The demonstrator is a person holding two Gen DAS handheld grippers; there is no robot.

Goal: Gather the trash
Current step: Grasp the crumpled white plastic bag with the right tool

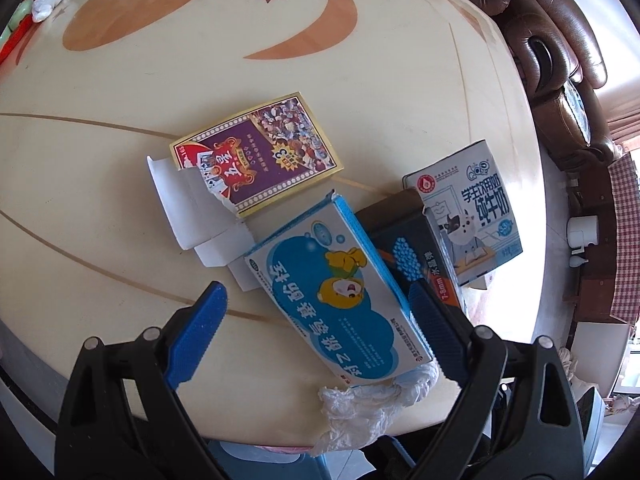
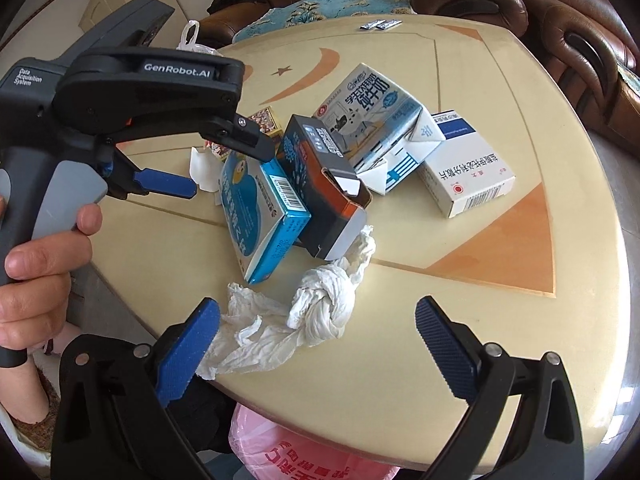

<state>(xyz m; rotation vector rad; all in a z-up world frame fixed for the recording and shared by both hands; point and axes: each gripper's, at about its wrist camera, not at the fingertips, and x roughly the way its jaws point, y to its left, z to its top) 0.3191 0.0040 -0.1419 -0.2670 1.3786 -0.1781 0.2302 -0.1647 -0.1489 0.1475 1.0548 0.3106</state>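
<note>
My left gripper [image 1: 320, 312] is open around a light blue medicine box [image 1: 340, 292] that lies on the cream table [image 1: 120, 200]; its fingers stand on either side, not closed on it. The box also shows in the right wrist view [image 2: 260, 216], with the left gripper [image 2: 224, 168] over it. A dark box [image 1: 408, 248] leans beside it. A knotted white tissue [image 2: 316, 312] lies at the table's front edge, between the fingers of my open, empty right gripper [image 2: 320, 336]. A milk carton [image 2: 376, 120] and a white box [image 2: 464, 168] lie further back.
A torn purple card box [image 1: 256, 160] lies to the left of the pile. A pink bag [image 2: 304, 452] hangs below the table's front edge. Brown sofas [image 2: 560, 32] surround the table. Two small sachets [image 2: 380, 24] lie at the far edge.
</note>
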